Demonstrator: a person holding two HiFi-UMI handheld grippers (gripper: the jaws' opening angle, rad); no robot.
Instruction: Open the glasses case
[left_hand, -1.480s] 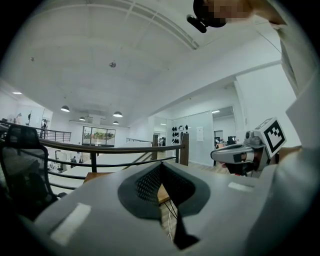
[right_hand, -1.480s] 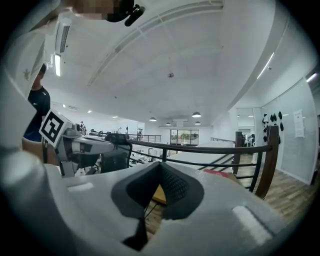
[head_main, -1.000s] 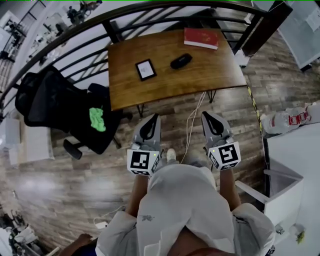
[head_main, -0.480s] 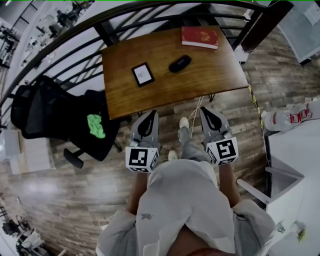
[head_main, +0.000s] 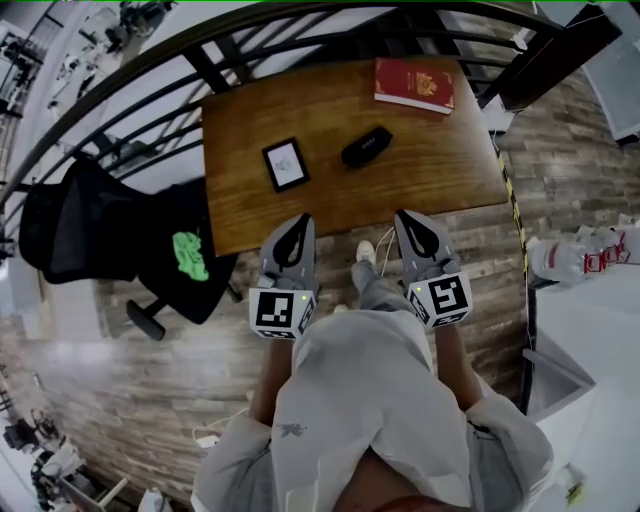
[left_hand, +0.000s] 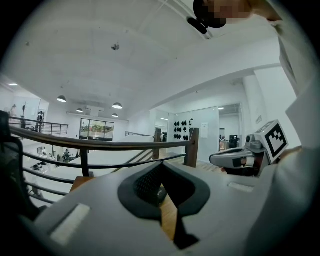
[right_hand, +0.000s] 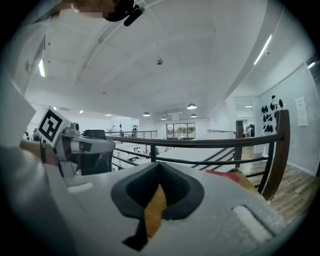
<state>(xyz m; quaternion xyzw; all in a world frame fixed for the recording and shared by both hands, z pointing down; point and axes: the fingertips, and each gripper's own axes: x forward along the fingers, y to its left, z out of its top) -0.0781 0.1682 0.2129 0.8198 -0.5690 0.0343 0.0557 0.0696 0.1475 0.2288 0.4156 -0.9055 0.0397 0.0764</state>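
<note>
Case (head_main: 366, 146) on table (head_main: 300, 110) w/ e-reader (head_main: 285, 164), book (head_main: 414, 85).

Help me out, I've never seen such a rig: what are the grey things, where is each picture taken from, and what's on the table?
There is no robot here. A person holds a grey two-jaw tool in each hand, each with a cube of square markers on it. The top-down picture comes from a camera on the person's head. It shows the left tool and the right tool pointing toward a wooden table. The other two pictures come from cameras riding on each tool, looking along its jaws. On the table lie a black glasses case, a small tablet and a red book. Both tools are shut and hold nothing, and neither has reached the case. A black office chair stands to the left.
</note>
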